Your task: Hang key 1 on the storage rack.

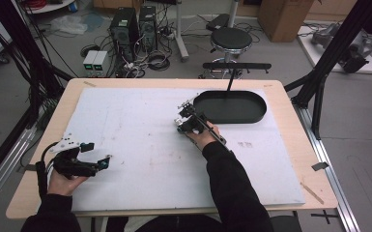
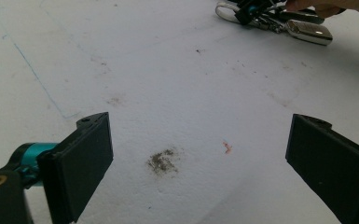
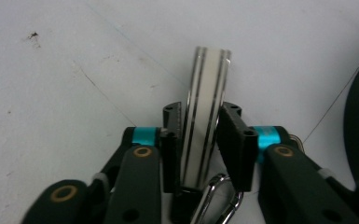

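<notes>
The right gripper (image 3: pixel 198 140) had its jaws clamped on a silver key fob (image 3: pixel 205 126) near the tabletop's (image 1: pixel 280 159) centre, at nine o'clock from the black tray (image 1: pixel 232 107). The left gripper (image 2: pixel 198 158) hung with jaws wide apart at seven o'clock.

A wooden table (image 1: pixel 290 104) carries a stained white sheet (image 1: pixel 140 140) and a black oval tray (image 1: pixel 232 107).

Mat (image 1: pixel 140 145) on bench (image 1: pixel 290 121). Tray (image 1: pixel 232 107) at 1 o'clock on mat. Right gripper (image 1: pixel 182 116) just beside tray's 9 o'clock end, key fob (image 3: pixel 205 116) between its jaws. Left gripper (image 1: pixel 99 155) at 8 o'clock, well apart.
</notes>
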A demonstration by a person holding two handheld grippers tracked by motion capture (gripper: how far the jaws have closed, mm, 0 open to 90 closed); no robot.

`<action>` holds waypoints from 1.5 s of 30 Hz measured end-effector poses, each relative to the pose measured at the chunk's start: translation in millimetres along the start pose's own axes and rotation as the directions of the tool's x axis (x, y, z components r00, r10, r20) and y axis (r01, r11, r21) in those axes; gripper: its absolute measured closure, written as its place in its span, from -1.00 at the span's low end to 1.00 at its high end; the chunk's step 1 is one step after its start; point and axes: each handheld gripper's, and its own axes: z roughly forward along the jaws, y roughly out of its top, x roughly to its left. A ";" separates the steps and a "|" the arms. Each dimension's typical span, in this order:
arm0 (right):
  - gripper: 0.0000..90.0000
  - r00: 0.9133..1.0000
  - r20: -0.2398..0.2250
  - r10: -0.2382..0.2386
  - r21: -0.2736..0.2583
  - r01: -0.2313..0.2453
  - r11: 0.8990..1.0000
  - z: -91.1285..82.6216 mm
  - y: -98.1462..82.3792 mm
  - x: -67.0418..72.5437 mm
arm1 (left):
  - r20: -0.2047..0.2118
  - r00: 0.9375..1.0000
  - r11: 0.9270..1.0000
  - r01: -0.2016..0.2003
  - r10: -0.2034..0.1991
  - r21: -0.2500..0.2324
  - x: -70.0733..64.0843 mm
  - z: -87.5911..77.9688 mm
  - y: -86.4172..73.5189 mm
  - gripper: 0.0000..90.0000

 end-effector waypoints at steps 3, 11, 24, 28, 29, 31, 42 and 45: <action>0.67 0.999 0.030 -0.019 0.009 0.019 1.000 -1.2 0.2 5.2 | 0.001 1.000 1.000 0.000 0.000 0.001 -0.1 0.4 0.0 -0.83; 0.68 0.998 -0.049 0.039 -0.054 -0.042 0.998 -26.7 0.0 -5.4 | 0.001 1.000 1.000 0.005 -0.005 0.000 1.0 0.7 0.0 -0.83; 0.68 0.985 -0.134 0.105 -0.171 -0.128 0.977 -74.7 -4.3 -26.6 | -0.002 1.000 1.000 0.003 -0.003 0.009 -0.2 1.6 -0.1 -0.83; 0.67 0.984 -0.135 0.119 -0.181 -0.142 0.973 -81.2 -5.8 -30.5 | -0.002 1.000 1.000 0.002 -0.002 0.009 0.1 1.5 -0.2 -0.83; 0.67 0.982 -0.142 0.123 -0.186 -0.148 0.971 -83.9 -6.0 -32.3 | -0.001 1.000 1.000 0.002 -0.002 0.010 0.2 1.5 -0.2 -0.83; 0.67 0.982 -0.140 0.124 -0.196 -0.150 0.969 -92.1 -5.7 -35.6 | -0.001 1.000 1.000 0.002 -0.002 0.010 0.2 1.4 -0.2 -0.83; 0.67 0.979 -0.152 0.134 -0.294 -0.174 0.940 -151.7 -1.8 -56.1 | -0.001 1.000 1.000 0.003 -0.003 0.014 -0.2 2.7 -0.2 -0.83; 0.67 0.978 -0.147 0.150 -0.310 -0.189 0.932 -169.5 -2.1 -68.3 | -0.001 1.000 1.000 0.002 -0.002 0.015 0.2 2.7 -0.2 -0.83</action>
